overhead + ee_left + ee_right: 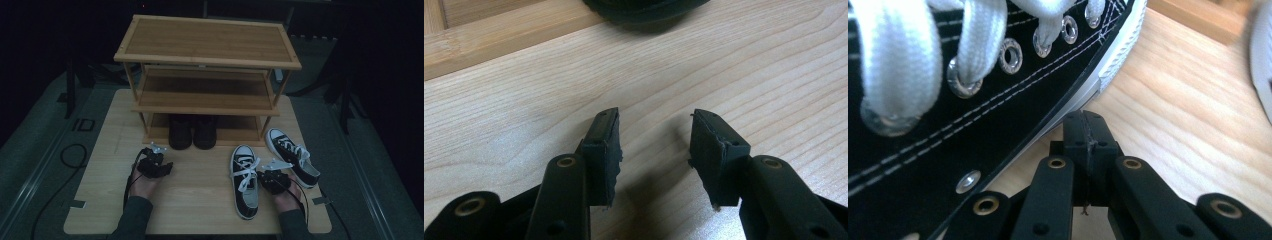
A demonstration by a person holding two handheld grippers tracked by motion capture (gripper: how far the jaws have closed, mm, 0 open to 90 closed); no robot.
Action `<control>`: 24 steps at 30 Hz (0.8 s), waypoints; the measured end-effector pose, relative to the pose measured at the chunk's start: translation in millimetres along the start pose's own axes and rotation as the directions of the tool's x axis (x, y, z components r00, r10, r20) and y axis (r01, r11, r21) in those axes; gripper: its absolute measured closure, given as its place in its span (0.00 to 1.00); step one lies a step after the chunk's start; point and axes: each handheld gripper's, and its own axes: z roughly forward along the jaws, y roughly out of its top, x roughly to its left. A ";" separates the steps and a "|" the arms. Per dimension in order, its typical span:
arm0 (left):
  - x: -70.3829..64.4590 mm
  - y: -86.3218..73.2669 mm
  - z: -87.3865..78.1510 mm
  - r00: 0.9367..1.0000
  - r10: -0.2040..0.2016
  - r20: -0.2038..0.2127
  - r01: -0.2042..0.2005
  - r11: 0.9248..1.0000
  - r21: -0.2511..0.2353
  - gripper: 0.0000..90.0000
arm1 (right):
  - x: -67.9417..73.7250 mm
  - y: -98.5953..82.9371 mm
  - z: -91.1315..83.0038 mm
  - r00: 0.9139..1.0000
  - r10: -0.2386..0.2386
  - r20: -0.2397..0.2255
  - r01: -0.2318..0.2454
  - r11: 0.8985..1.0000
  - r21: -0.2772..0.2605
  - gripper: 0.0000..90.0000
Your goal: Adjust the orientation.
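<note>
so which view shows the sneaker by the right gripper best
The high view: the whole sneaker lies flat on the table, toe toward the rack, beside the right gripper. The right gripper view gives a close-up of its side, eyelets and laces.

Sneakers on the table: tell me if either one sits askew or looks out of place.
The two sneakers are not paired. The left sneaker points straight at the rack; the right sneaker lies angled, toe leaning left. Both sit off the rack, unlike the dark shoes.
</note>
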 end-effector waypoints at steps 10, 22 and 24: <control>0.6 -0.8 0.1 1.000 -0.004 0.003 0.004 1.000 -0.008 0.61 | 14.5 14.9 11.4 0.990 -0.102 -0.097 0.102 0.995 -0.007 1.00; 0.7 -1.4 0.1 1.000 -0.005 0.005 0.005 1.000 -0.012 0.61 | 20.3 15.7 8.3 0.985 -0.121 -0.120 0.123 0.992 0.005 0.95; 0.7 -1.5 0.1 1.000 -0.004 0.006 0.004 1.000 -0.012 0.61 | 20.6 15.3 6.0 0.984 -0.130 -0.121 0.131 0.991 0.003 0.93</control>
